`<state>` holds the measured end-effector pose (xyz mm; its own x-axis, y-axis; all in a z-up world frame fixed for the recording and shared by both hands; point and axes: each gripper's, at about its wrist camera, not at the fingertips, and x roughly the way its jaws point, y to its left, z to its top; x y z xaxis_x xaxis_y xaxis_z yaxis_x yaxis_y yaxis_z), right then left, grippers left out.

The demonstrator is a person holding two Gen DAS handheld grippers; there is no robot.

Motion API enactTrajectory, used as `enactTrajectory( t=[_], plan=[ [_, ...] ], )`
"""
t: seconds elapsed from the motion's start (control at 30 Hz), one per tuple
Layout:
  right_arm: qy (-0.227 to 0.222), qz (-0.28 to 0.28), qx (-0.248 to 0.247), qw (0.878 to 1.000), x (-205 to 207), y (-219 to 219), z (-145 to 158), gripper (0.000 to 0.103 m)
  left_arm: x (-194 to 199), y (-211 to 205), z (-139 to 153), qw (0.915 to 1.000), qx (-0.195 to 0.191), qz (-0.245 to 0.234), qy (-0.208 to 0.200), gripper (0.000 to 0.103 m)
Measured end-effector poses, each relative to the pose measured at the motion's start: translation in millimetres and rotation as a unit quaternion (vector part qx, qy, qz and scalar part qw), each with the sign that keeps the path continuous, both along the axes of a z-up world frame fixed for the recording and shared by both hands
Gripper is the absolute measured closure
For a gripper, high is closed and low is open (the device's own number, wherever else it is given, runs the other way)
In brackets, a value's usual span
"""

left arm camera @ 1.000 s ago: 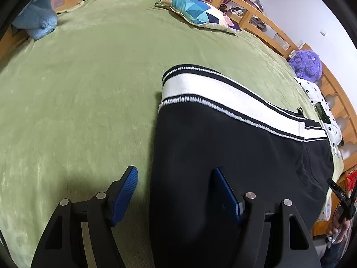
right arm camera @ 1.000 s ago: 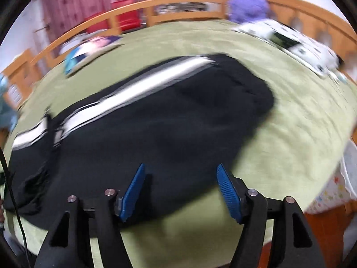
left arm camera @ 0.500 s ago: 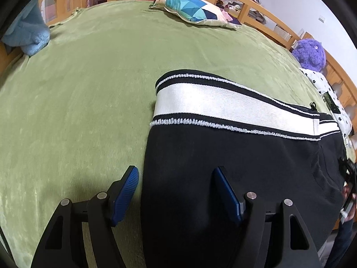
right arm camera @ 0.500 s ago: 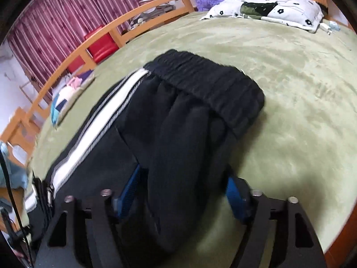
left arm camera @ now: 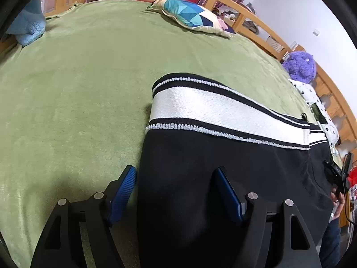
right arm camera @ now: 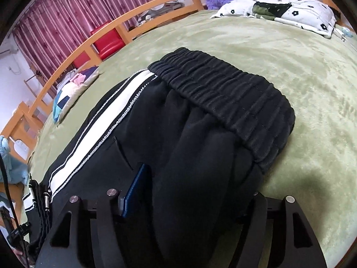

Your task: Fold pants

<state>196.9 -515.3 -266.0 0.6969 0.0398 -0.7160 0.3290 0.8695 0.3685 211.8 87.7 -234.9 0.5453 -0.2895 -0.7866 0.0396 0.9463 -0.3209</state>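
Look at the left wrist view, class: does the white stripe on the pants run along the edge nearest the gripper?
No, the white stripe runs along the far side of the pants, away from the left gripper.

Even, soft indoor light, both views sharp with no motion blur, heavy fisheye bending plus black corner vignette, soft shadows on the green bedspread [left arm camera: 84, 84] near the fingers, black pants [right arm camera: 200, 147] losing detail in dark folds.

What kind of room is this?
Most likely a bedroom. There is a big bed with a green cover and wooden rails, pillows on it, a purple plush toy, and curtains behind.
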Motion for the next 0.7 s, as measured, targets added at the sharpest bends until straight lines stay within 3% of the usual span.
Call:
enactTrajectory(
  t=[0.03,0.07,0.1,0.17,0.2,0.27,0.53,0.7],
  plan=[
    [-0.001,-0.001,-0.002,1.0,1,1,0,0.035,2,-1,0,1.0,-0.003,-0.004,-0.001,0.036],
    [-0.001,-0.003,-0.004,1.0,1,2,1,0.037,5,-2,1,0.9999,-0.009,-0.011,-0.003,0.055],
    [0.0,-0.011,-0.006,1.0,2,3,1,0.039,9,-3,2,0.9996,-0.024,-0.014,0.002,0.066],
    [0.002,-0.015,0.002,1.0,4,4,4,0.067,13,-2,6,0.9985,-0.052,-0.011,0.012,0.084],
    [0.001,-0.012,0.014,1.0,5,6,8,0.075,12,-2,11,0.9984,-0.056,-0.009,0.008,0.09],
    [-0.006,-0.024,0.017,1.0,2,13,24,0.085,8,1,22,0.9978,-0.066,-0.003,0.002,0.092],
    [-0.099,-0.009,-0.018,0.995,-12,76,129,0.087,-11,18,93,0.9936,-0.071,-0.02,-0.086,0.093],
    [-0.153,0.04,-0.004,0.987,-11,135,176,0.087,-14,53,123,0.9931,-0.019,0.009,-0.115,0.093]
  ],
)
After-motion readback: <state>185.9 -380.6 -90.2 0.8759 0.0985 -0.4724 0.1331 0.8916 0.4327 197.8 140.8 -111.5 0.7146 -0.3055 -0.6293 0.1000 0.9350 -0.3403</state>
